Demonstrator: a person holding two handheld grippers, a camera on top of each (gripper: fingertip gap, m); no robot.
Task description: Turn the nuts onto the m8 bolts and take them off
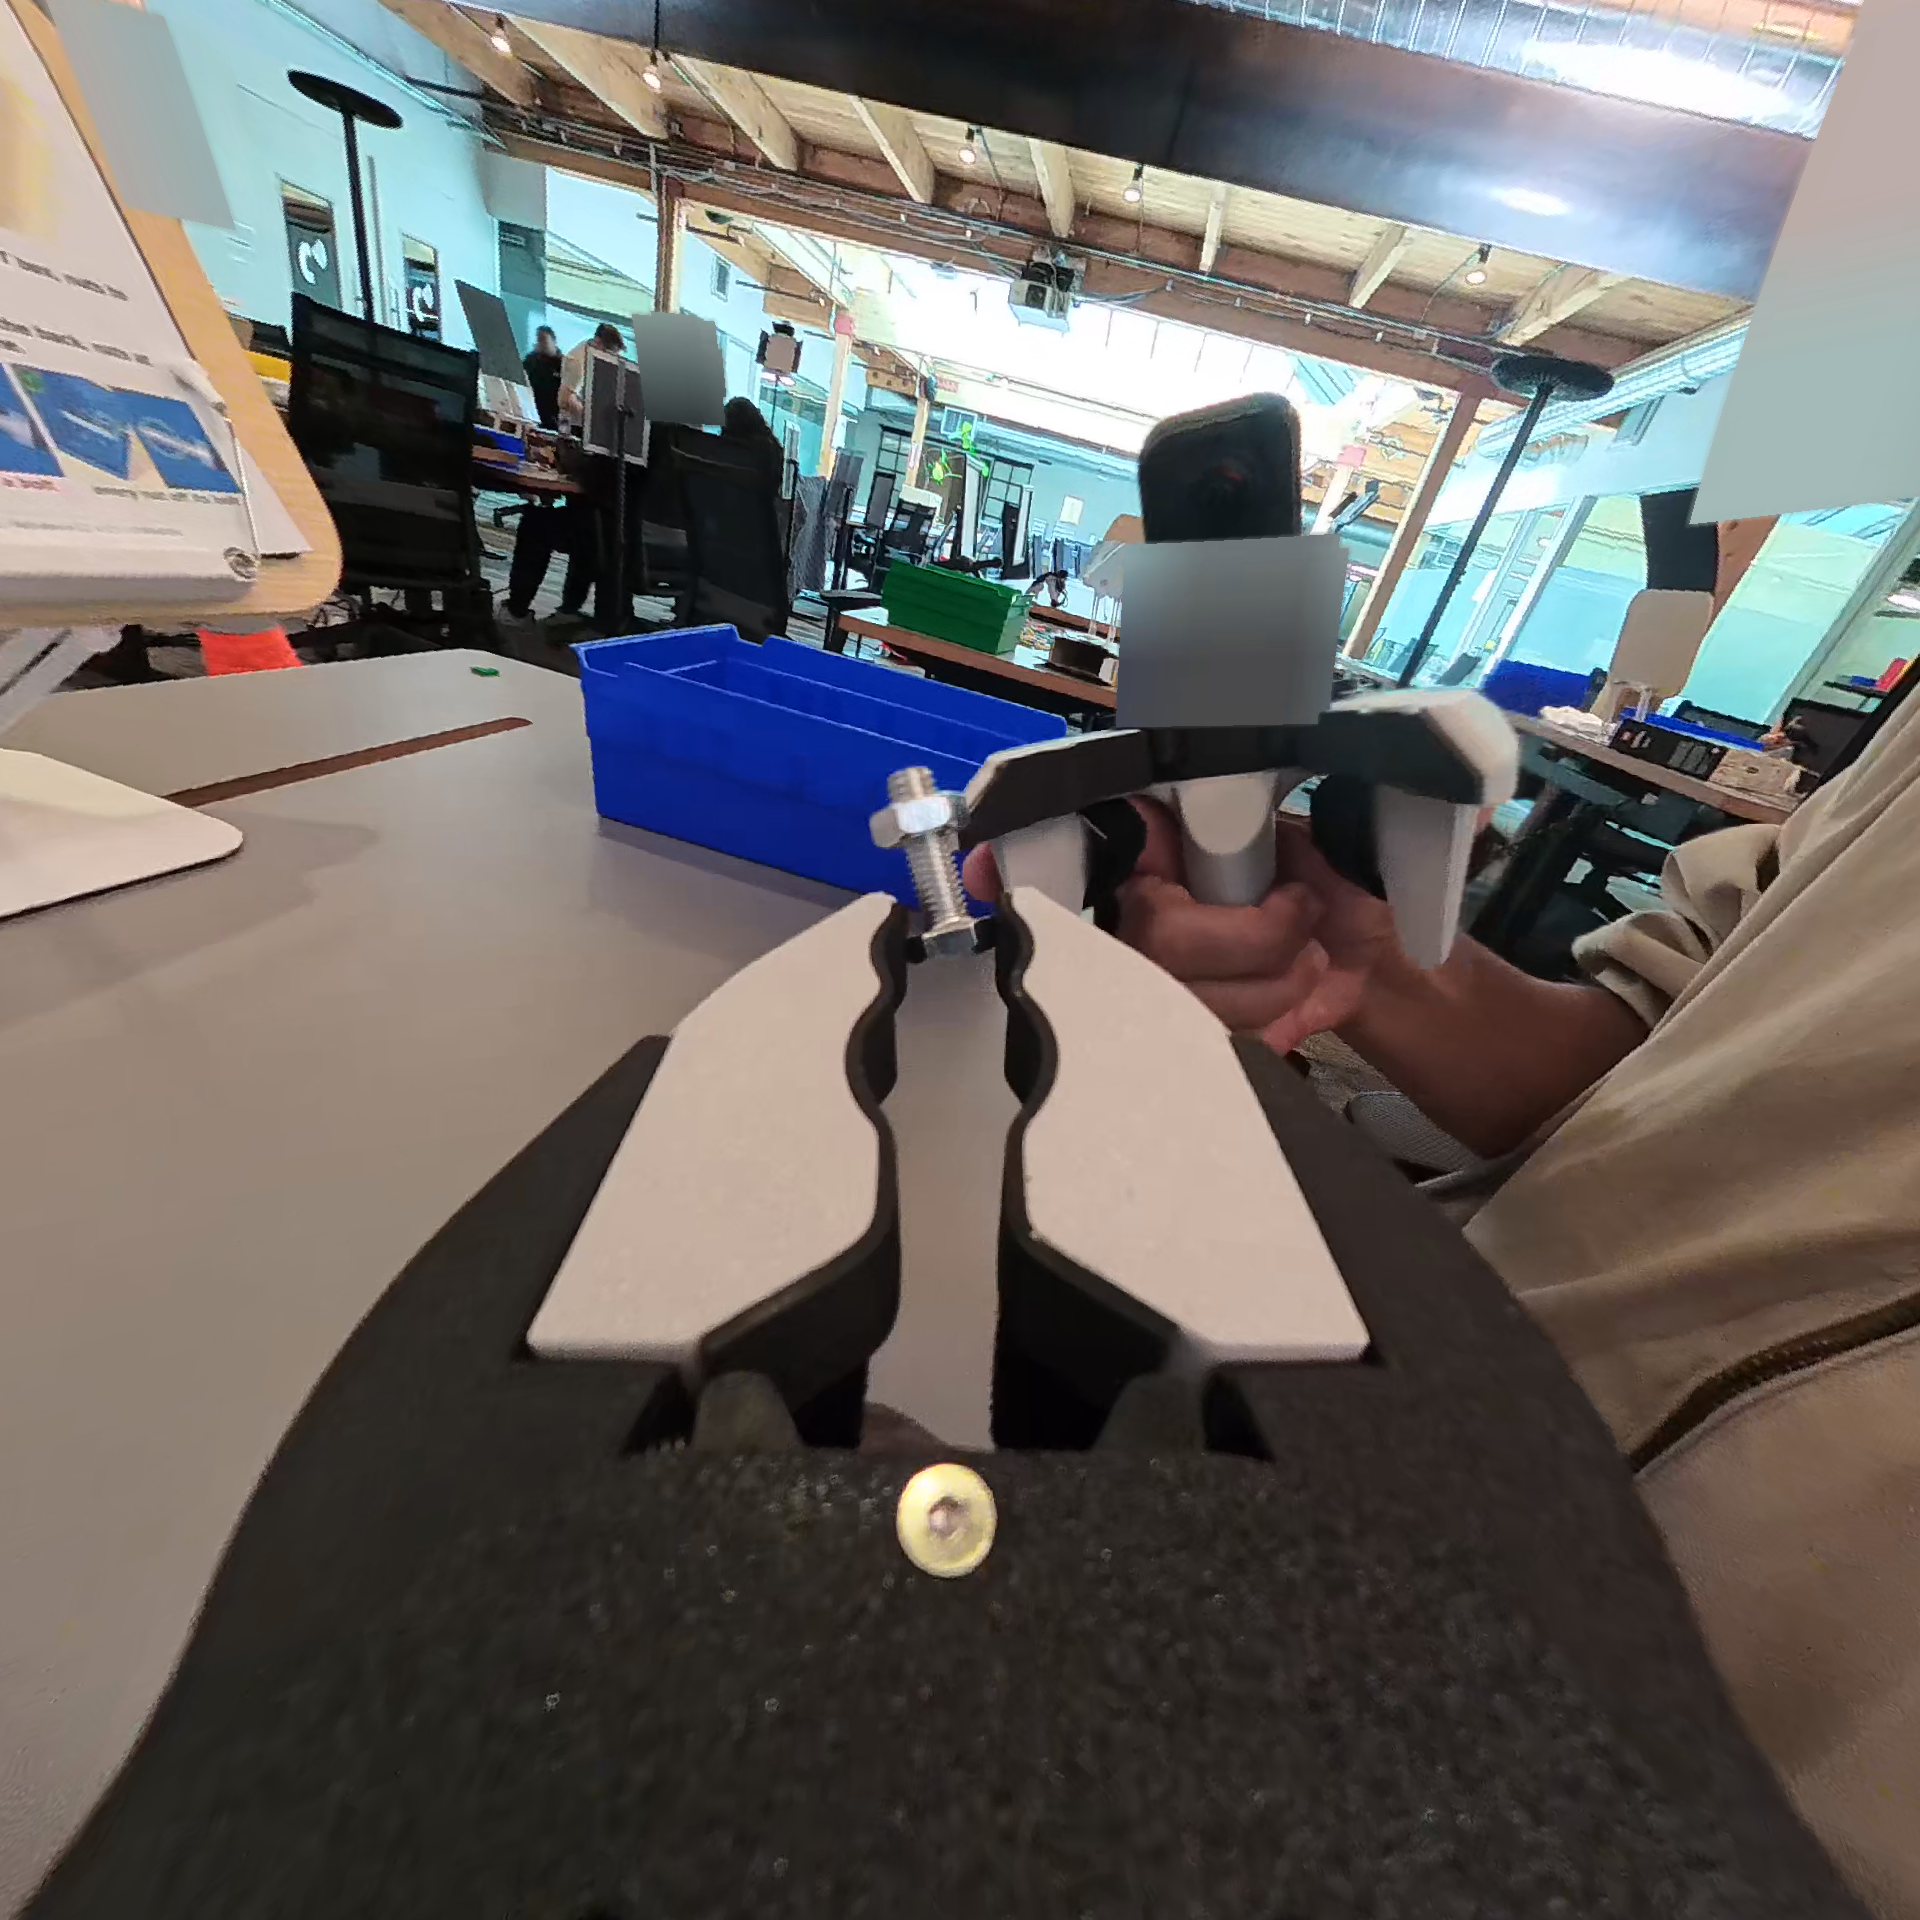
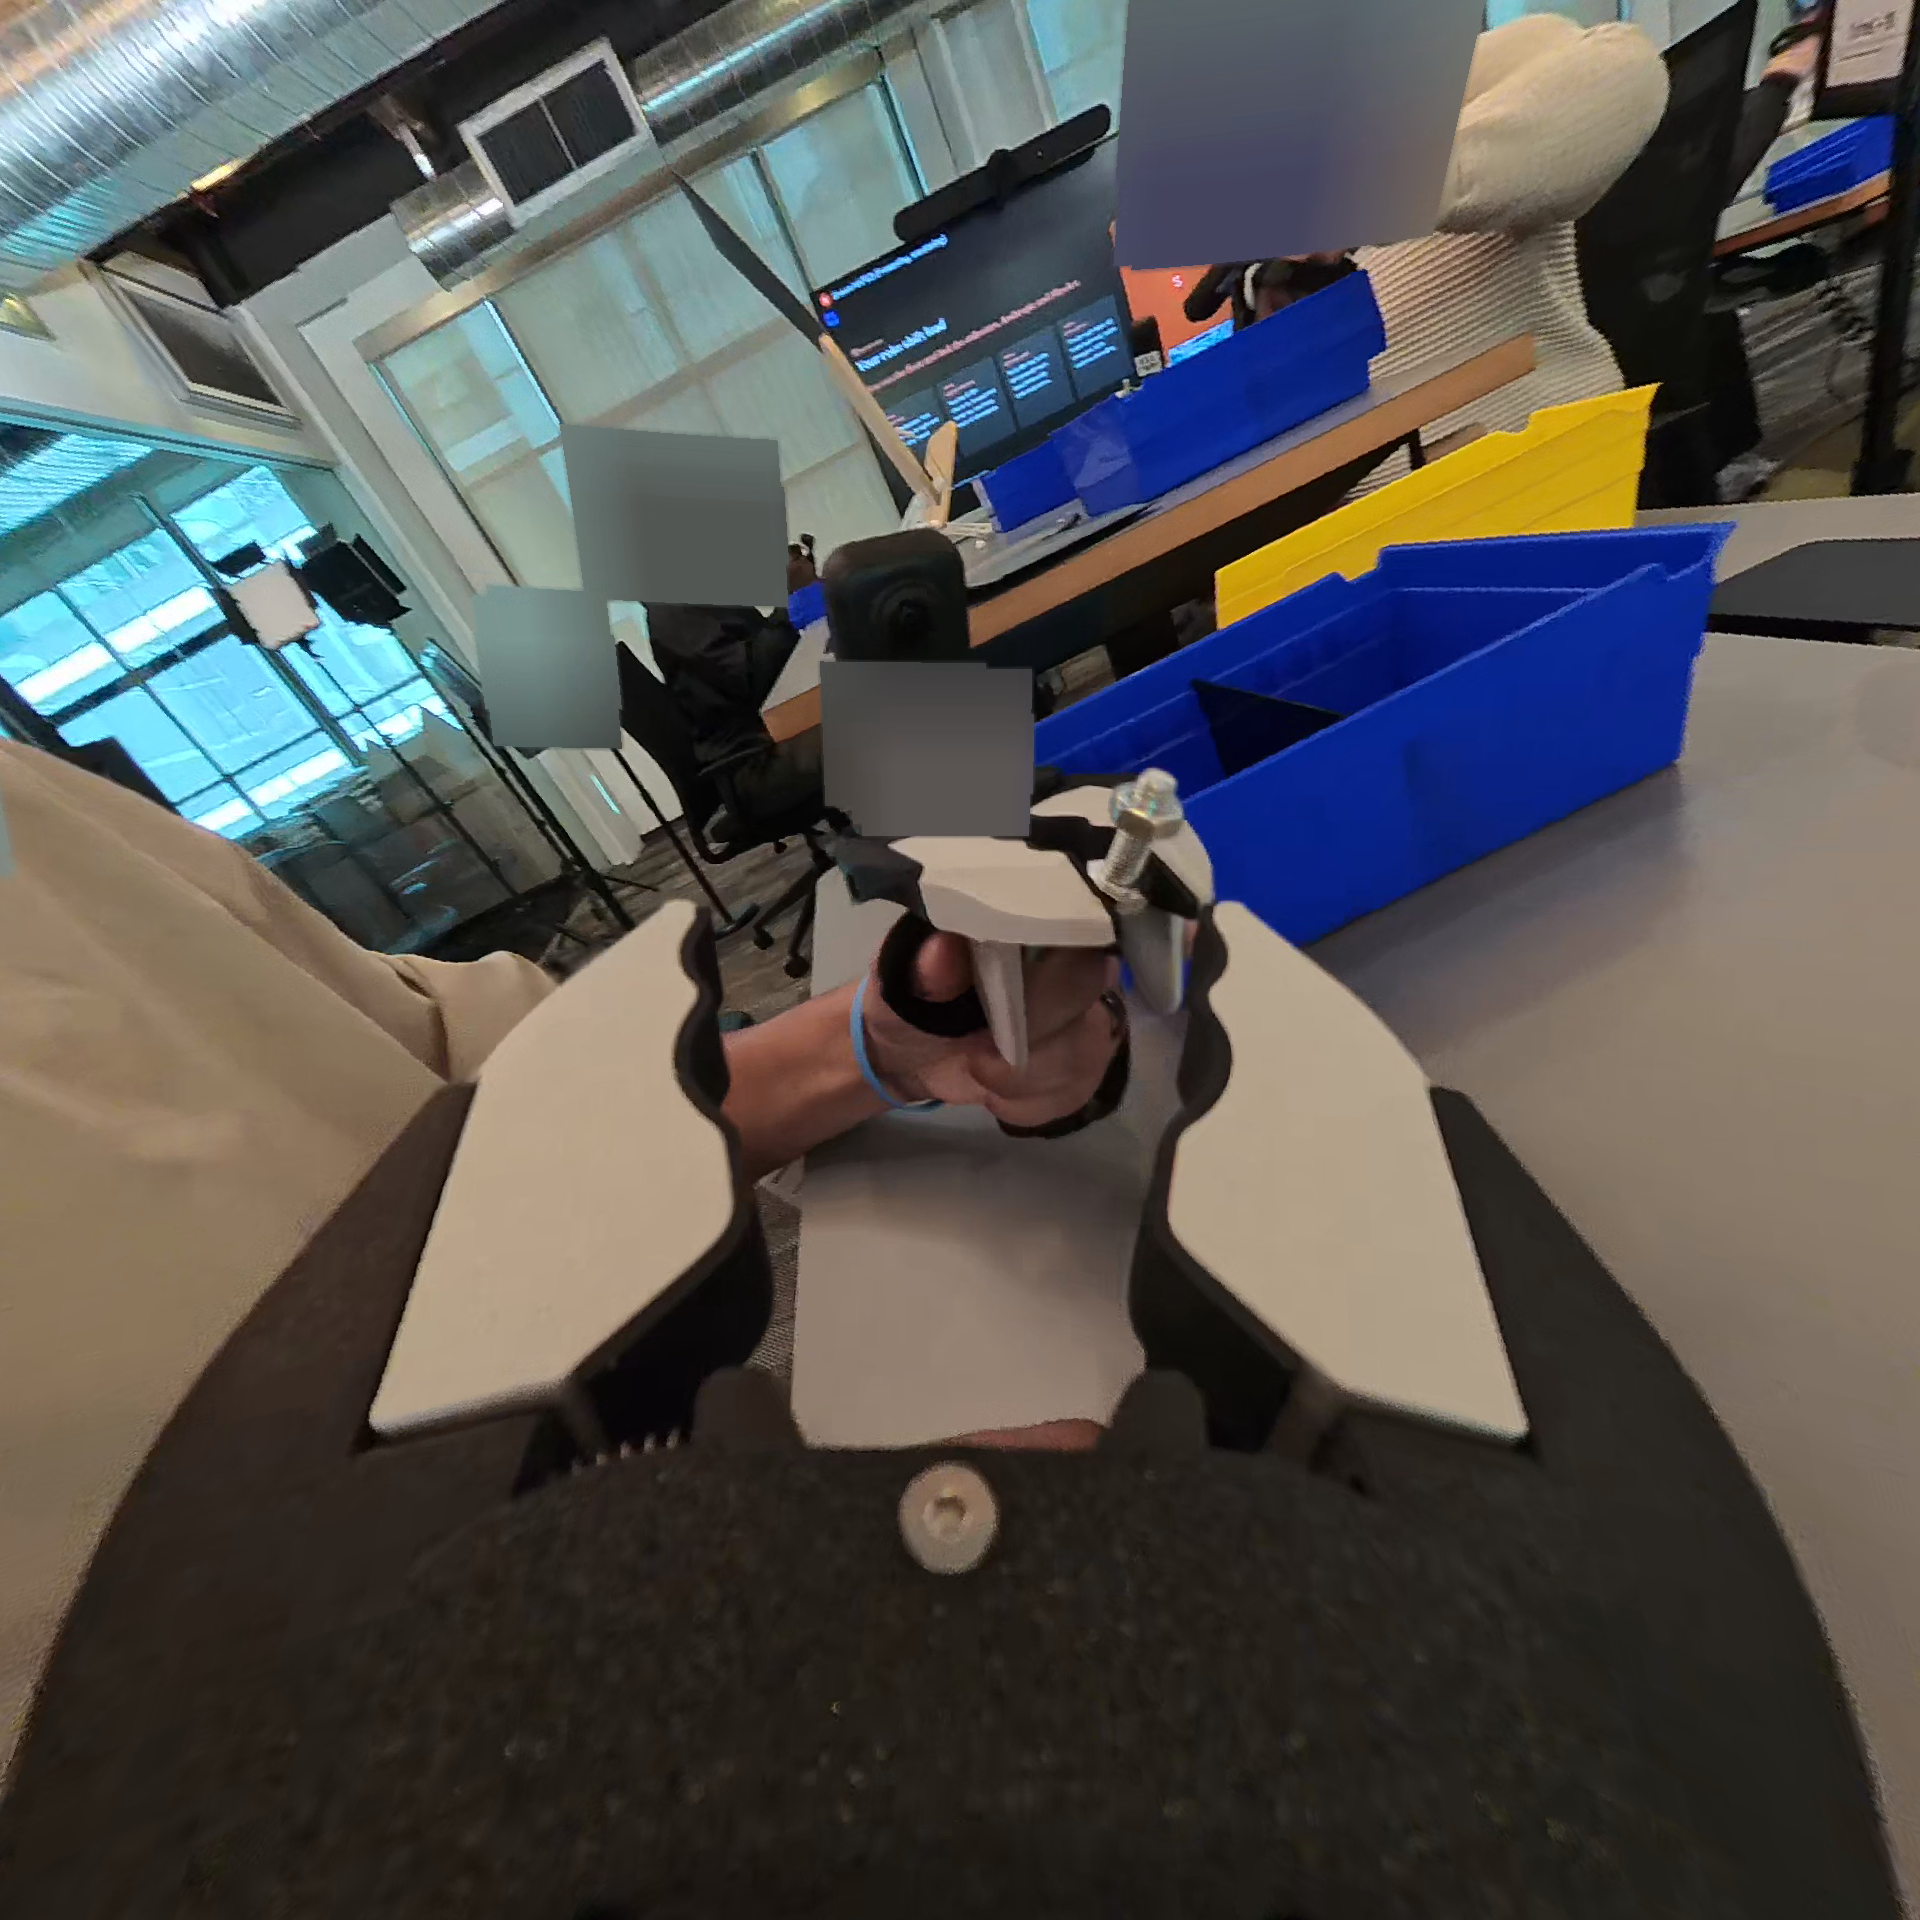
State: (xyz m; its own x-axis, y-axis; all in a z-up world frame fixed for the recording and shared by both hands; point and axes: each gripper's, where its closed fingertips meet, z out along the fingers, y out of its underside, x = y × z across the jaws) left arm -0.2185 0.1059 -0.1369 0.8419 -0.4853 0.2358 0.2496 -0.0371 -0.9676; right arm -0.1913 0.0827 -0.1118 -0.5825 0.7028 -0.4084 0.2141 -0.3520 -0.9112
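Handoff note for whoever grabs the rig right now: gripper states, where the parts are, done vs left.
Left gripper: shut on the bolt by its head, shaft pointing up, held above the table.
Right gripper: open, empty, one fingertip beside the nut.
Nut sits on the bolt, near the threaded end.
Blue bin behind, contents not visible.
Left: whether the nut is going on or coming off cannot be told; finish that turn.

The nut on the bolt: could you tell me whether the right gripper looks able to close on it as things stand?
Probably yes. The left gripper clamps only the bolt head, so the nut near the threaded tip stands exposed. The right gripper is open, with one finger already beside the nut and nothing between them.
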